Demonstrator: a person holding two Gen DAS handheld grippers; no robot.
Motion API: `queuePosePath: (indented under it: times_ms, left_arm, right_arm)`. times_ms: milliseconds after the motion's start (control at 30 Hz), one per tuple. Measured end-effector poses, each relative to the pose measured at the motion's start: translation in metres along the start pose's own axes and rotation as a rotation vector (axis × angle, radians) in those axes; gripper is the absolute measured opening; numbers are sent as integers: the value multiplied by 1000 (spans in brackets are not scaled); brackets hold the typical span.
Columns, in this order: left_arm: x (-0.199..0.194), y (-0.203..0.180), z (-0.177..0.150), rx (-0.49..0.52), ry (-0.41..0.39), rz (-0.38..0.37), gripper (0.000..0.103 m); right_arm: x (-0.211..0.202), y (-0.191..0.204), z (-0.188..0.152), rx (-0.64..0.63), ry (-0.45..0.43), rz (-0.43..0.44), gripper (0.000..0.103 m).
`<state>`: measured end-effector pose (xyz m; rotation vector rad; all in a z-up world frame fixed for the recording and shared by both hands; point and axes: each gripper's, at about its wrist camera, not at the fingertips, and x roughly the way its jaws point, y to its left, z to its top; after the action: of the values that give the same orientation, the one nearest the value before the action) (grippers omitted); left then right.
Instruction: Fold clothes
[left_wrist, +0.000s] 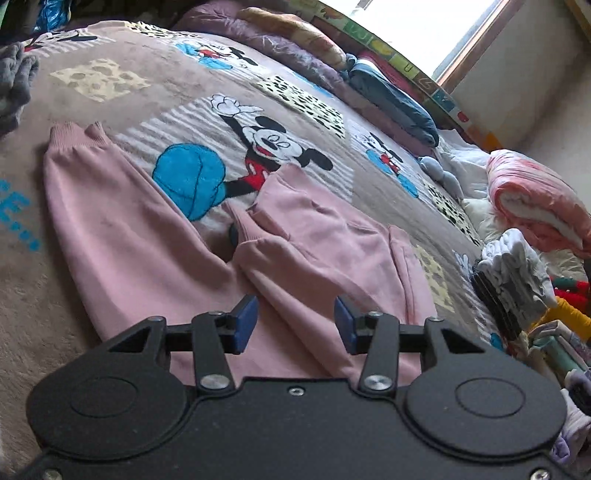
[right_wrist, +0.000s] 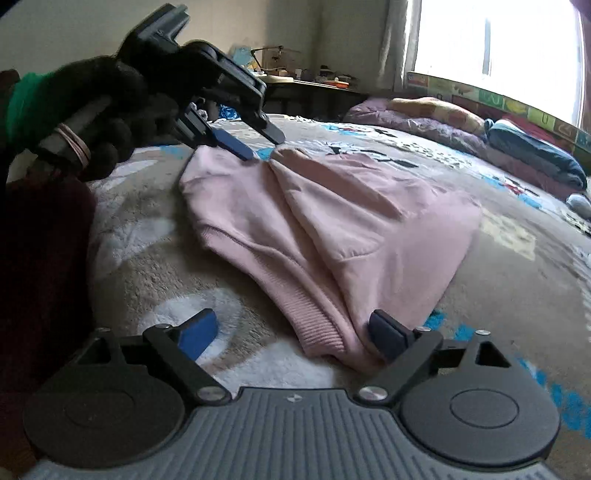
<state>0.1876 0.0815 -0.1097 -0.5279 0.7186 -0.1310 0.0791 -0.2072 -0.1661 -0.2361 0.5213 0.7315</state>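
A pink sweatshirt lies partly folded on the cartoon blanket — left gripper and right gripper both spread wide above its near edges, seemingly poised to pinch.

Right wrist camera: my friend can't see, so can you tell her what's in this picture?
A pink sweatshirt lies spread on a cartoon-mouse blanket, its ribbed hem nearest the camera. The right claw is open right at that hem, while the left claw, held by a black-gloved hand, is open at the far edge.
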Motion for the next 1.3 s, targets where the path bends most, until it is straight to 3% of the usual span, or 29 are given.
queuePosePath:
  times_ms: [267, 633, 733, 800, 1000, 1133, 1300]
  left_arm:
    - [5, 15, -5, -62, -12, -24, 44]
    - [27, 38, 9, -220, -36, -68, 42]
    - [35, 39, 11, -228, -34, -58, 30]
    - [42, 36, 13, -224, -21, -51, 3]
    - [28, 14, 28, -300, -53, -173, 1]
    - [21, -13, 44, -245, -69, -193, 1]
    - [25, -51, 55, -118, -86, -159, 1]
  right_arm:
    - [-12, -2, 9, -4, -91, -33, 86]
    - [2, -13, 7, 49, -77, 10, 86]
    - [5, -11, 5, 35, -61, 24, 87]
    - [6, -10, 5, 29, -54, 27, 88]
    - [5, -15, 4, 58, -62, 39, 87]
    - [5, -18, 4, 78, -67, 52, 87]
    - [4, -21, 3, 105, -71, 66, 87]
